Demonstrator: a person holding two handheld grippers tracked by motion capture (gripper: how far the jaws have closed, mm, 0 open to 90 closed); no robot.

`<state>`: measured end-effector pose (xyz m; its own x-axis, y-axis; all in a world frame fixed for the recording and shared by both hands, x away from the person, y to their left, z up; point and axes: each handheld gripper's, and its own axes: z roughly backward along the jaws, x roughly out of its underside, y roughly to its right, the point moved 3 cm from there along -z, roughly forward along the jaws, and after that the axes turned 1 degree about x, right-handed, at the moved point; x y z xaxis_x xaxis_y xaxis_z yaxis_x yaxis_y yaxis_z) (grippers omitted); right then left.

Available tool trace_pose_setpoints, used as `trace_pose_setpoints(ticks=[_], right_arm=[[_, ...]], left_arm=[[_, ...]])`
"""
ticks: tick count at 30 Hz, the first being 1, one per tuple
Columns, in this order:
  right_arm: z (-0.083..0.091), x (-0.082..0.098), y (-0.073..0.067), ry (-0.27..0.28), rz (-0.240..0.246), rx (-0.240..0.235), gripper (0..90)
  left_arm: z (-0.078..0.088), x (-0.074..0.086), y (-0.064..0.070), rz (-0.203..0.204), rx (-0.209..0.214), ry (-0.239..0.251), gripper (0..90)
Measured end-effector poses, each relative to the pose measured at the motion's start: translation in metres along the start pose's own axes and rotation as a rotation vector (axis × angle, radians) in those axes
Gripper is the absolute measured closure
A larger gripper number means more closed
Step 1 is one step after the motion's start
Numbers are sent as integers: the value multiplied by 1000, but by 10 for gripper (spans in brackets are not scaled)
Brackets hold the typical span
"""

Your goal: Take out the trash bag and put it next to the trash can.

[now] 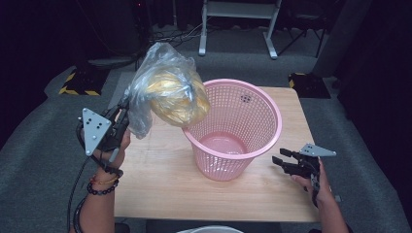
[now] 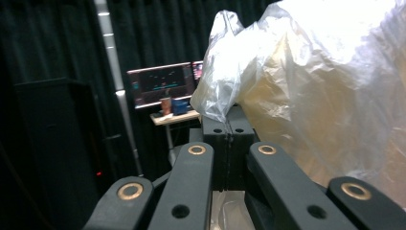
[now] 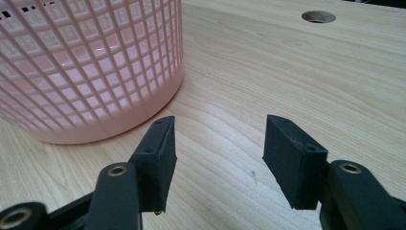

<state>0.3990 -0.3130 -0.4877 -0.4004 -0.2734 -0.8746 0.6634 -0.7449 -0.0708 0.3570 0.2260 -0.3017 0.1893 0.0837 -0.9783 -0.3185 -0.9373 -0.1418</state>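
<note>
A clear plastic bag (image 1: 165, 90) with crumpled yellow stuff inside hangs in the air over the left rim of a pink mesh basket (image 1: 252, 114). My left gripper (image 1: 121, 114) is shut on the bag's edge, at the table's left side; in the left gripper view the jaws meet on the film of the bag (image 2: 306, 86) at the left gripper (image 2: 229, 122). My right gripper (image 1: 278, 160) rests low at the basket's right, open with nothing between its jaws. In the right gripper view the right gripper (image 3: 218, 158) points past the basket (image 3: 91, 62) over bare wood.
The wooden table (image 1: 165, 179) holds the basket near its middle. A round cable hole (image 3: 318, 17) lies in the tabletop beyond the right gripper. A white desk frame (image 1: 238, 24) stands on the grey floor behind the table. A white rim (image 1: 211, 229) shows at the near edge.
</note>
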Motion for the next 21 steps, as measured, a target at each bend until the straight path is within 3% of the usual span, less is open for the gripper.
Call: trace_pose_setpoints(ticks=[11,21], right_arm=[[-1,1,-1,-10,9,-3,453],[-3,2,-2,-22,23,-2,438]], left_arm=[[-3,19,-22,46,-65,-42,899],[-5,31,-27,56,-70,-74,900]])
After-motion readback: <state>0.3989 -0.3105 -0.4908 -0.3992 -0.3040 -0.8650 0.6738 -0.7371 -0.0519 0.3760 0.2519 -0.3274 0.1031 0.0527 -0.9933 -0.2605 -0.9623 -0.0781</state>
